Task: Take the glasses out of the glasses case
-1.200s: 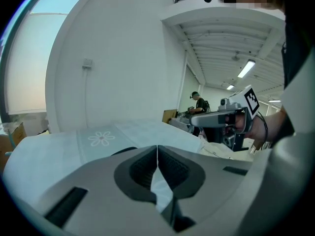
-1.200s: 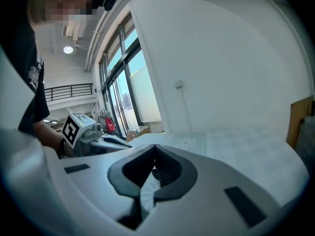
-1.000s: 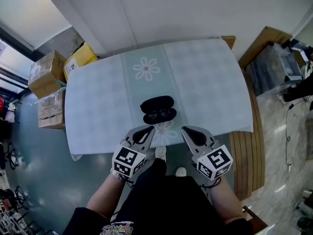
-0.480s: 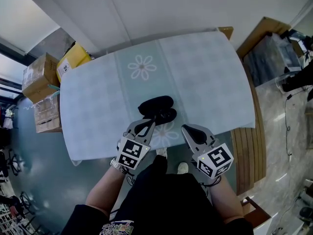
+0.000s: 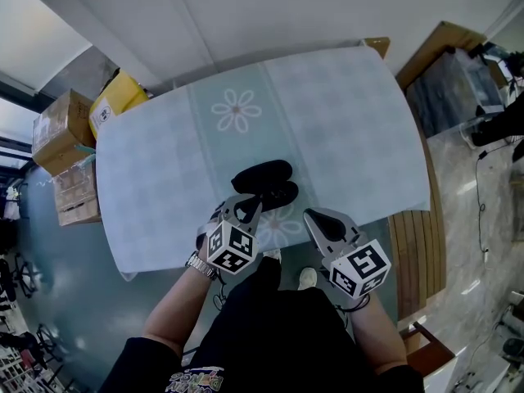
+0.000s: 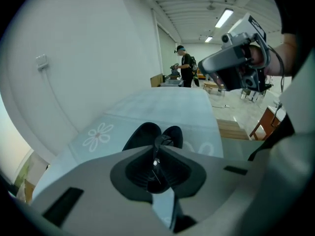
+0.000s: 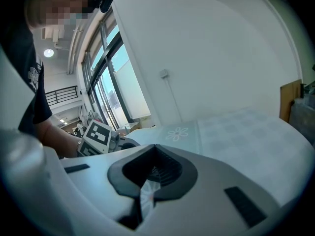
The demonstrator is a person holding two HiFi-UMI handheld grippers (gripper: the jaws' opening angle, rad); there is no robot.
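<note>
This looks like a big work room, not a home. Long lights (image 6: 224,17) run in rows across a high ceiling. Tall windows (image 7: 110,82) fill one side. Brown cardboard boxes (image 5: 59,129) and a yellow box (image 5: 115,101) are stacked on the floor (image 5: 49,244) just beside the counter (image 5: 344,129), which has a flower cloth on it. Far across the room, another person (image 6: 186,69) stands at other tables. The wall (image 6: 88,58) is plain white.

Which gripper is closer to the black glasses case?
Left. The left gripper has its tip right at the near edge of the glasses case. The right gripper is off to the case's right, nearer the person, with bare tablecloth between them.
</note>
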